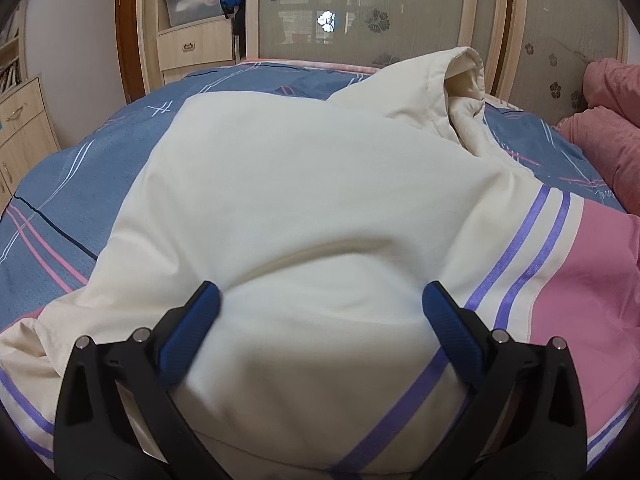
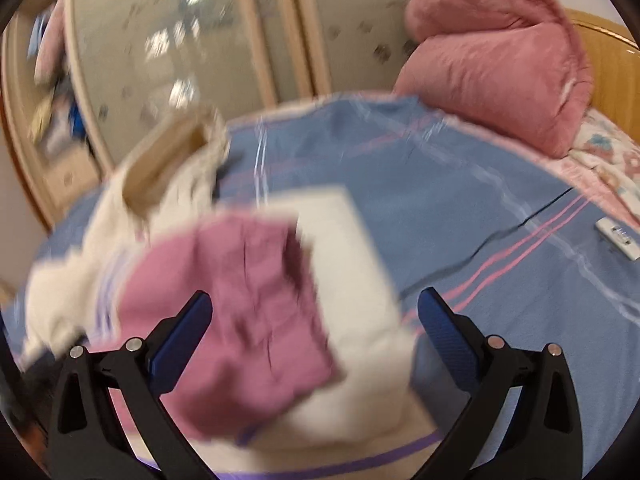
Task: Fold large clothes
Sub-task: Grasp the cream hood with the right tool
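My left gripper [image 1: 320, 312] is spread wide, holding nothing, with the cream jacket [image 1: 288, 200] bulging up between its blue pads [image 1: 192, 332] on the bed [image 1: 80, 184]. My right gripper [image 2: 316, 320] gapes wide too, nothing clamped; the jacket's pink panel [image 2: 240, 312] lies blurred just ahead, between its fingers.

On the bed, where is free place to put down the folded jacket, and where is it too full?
Free: the blue bedspread between the cream-and-pink jacket and the pink quilt, short of the white remote. Also the bedspread strip left of the jacket, toward the wooden drawers. Crowded: the middle, under the jacket, and the quilt corner.
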Action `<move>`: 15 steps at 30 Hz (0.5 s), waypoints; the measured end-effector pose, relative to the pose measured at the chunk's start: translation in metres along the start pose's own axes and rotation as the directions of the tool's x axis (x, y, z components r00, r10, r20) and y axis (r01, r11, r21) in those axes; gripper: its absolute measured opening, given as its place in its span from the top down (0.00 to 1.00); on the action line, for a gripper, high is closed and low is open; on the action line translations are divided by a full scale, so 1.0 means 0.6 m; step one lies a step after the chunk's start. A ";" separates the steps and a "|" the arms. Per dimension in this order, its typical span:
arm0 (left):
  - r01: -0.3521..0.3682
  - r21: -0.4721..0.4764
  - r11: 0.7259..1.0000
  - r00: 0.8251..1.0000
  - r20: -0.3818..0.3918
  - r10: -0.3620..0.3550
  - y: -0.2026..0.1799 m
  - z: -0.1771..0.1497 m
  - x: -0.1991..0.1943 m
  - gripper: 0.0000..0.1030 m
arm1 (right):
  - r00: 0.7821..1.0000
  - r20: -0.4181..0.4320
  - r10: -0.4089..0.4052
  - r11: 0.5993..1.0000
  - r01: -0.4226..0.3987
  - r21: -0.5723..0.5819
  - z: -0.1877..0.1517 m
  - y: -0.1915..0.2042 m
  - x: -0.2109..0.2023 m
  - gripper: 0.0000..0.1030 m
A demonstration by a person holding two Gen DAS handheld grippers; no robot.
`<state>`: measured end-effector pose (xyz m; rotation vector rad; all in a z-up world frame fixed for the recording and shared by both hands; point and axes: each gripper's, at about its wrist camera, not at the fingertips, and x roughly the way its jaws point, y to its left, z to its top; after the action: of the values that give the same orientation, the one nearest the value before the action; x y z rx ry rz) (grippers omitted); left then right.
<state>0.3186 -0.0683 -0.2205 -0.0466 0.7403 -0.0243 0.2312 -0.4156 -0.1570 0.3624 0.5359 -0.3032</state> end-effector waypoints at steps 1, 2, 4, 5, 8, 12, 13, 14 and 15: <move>0.006 -0.005 1.000 1.000 0.004 -0.006 0.002 0.000 -0.001 0.02 | 0.999 -0.014 0.051 0.999 -0.050 0.019 0.025 0.013 0.006 0.01; 0.008 -0.007 1.000 1.000 0.007 -0.008 0.002 -0.001 -0.001 0.02 | 0.988 -0.064 0.141 0.990 -0.140 0.020 0.063 0.043 0.029 0.01; 0.015 -0.012 1.000 1.000 0.014 -0.015 0.002 -0.001 -0.004 0.02 | 0.954 -0.119 0.277 0.961 -0.277 0.011 0.120 0.102 0.076 0.01; 0.024 -0.019 1.000 1.000 0.017 -0.023 0.005 -0.001 -0.005 0.02 | 0.938 -0.120 0.325 0.945 -0.327 0.010 0.149 0.134 0.102 0.01; 0.032 -0.028 0.999 0.999 0.021 -0.032 0.005 0.000 -0.005 0.02 | 0.922 -0.169 0.349 0.936 -0.350 0.027 0.250 0.255 0.237 0.01; 0.053 -0.042 0.998 0.998 0.039 -0.051 0.009 -0.002 -0.008 0.02 | 0.923 -0.302 0.239 0.965 -0.259 -0.028 0.293 0.371 0.420 0.10; 0.059 -0.047 0.997 0.997 0.043 -0.057 0.009 -0.003 -0.009 0.02 | 0.930 -0.315 0.192 0.975 -0.217 -0.045 0.290 0.386 0.454 0.12; 0.064 -0.052 0.997 0.997 0.046 -0.062 0.010 -0.004 -0.009 0.02 | 0.939 -0.316 0.134 0.986 -0.159 -0.055 0.283 0.394 0.494 0.25; 0.066 -0.053 0.996 0.997 0.046 -0.064 0.010 -0.004 -0.008 0.02 | 0.937 -0.327 0.125 0.990 -0.141 -0.025 0.276 0.391 0.514 0.41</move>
<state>0.3136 -0.0621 -0.2194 -0.1233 0.6954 -0.0651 0.6434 -0.3309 -0.1331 0.4024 0.8379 -0.0974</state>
